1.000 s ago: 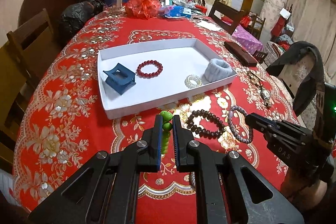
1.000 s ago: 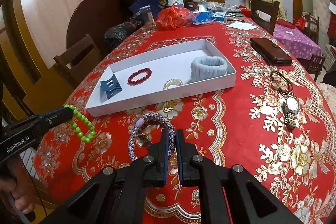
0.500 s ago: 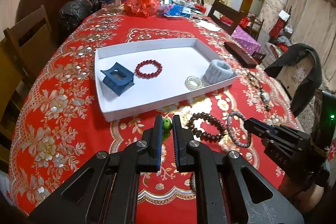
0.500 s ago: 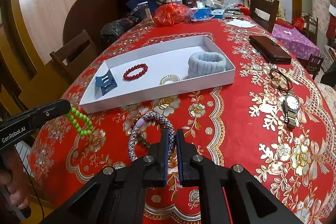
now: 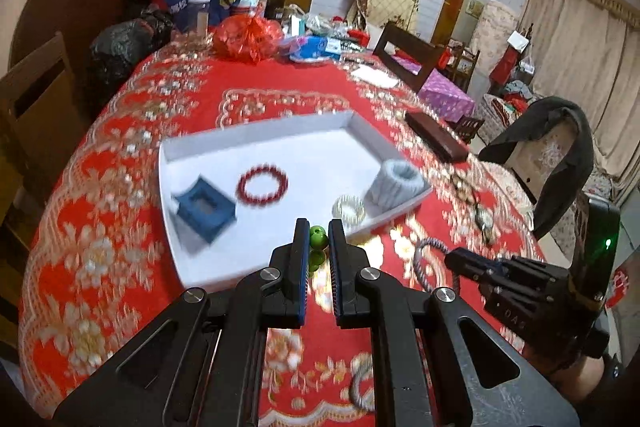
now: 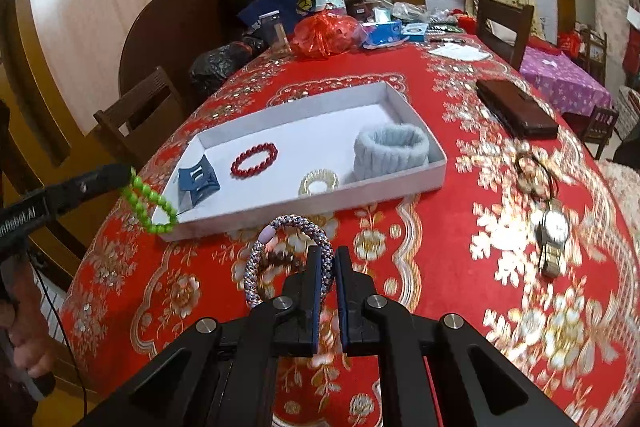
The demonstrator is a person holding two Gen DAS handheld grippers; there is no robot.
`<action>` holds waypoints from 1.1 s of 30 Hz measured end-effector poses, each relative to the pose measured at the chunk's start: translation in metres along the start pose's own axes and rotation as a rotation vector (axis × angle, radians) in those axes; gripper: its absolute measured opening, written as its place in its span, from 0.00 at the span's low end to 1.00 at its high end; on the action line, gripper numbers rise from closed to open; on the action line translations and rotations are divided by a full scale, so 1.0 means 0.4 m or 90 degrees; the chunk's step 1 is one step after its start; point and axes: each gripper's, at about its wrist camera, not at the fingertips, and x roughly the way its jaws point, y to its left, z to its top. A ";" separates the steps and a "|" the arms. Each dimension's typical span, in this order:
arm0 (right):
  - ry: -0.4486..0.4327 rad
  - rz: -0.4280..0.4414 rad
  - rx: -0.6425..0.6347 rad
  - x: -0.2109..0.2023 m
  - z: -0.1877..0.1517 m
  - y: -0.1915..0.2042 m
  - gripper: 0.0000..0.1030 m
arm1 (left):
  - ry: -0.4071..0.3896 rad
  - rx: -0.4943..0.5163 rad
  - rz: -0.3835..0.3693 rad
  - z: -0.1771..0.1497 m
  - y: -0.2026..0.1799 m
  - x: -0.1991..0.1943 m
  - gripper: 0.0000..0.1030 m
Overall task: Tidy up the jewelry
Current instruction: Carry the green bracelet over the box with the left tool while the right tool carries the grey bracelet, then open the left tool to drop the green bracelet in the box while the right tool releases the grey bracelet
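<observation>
My left gripper (image 5: 319,227) is shut on a green bead bracelet (image 5: 317,239) and holds it above the near edge of the white tray (image 5: 256,273). In the right wrist view the bracelet (image 6: 149,203) hangs from the left gripper at the tray's near left corner (image 6: 172,233). My right gripper (image 6: 329,255) is shut on a blue-and-white braided bracelet (image 6: 276,251) and lifts it above the red tablecloth. In the tray lie a blue hair claw (image 6: 198,181), a red bead bracelet (image 6: 254,159), a clear coil hair tie (image 6: 318,181) and a grey knitted band (image 6: 391,149).
A watch (image 6: 554,231) and a dark ring-shaped piece (image 6: 532,171) lie on the cloth right of the tray. A brown case (image 6: 516,109) lies further back. Bags, a bottle and clutter fill the far end of the table. Wooden chairs stand on the left.
My left gripper has carried the green bracelet forward from the cloth to the tray's near edge. My right gripper has lifted the braided bracelet off the cloth.
</observation>
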 end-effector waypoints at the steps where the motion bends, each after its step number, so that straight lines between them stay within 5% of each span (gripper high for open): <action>1: -0.002 0.000 -0.002 0.003 0.017 -0.002 0.06 | -0.007 0.005 0.001 0.018 -0.002 0.002 0.08; 10: -0.007 0.013 -0.006 0.078 0.135 -0.038 0.06 | 0.004 -0.009 -0.010 0.109 -0.016 0.120 0.08; 19: -0.019 0.014 0.022 0.085 0.116 -0.092 0.06 | 0.065 -0.064 -0.042 0.090 -0.003 0.266 0.08; 24: -0.033 0.011 0.020 0.074 0.123 -0.091 0.06 | 0.117 -0.097 -0.002 0.023 0.063 0.336 0.07; 33: -0.017 0.011 -0.017 0.170 0.206 -0.037 0.06 | 0.082 -0.035 0.057 -0.045 0.093 0.292 0.11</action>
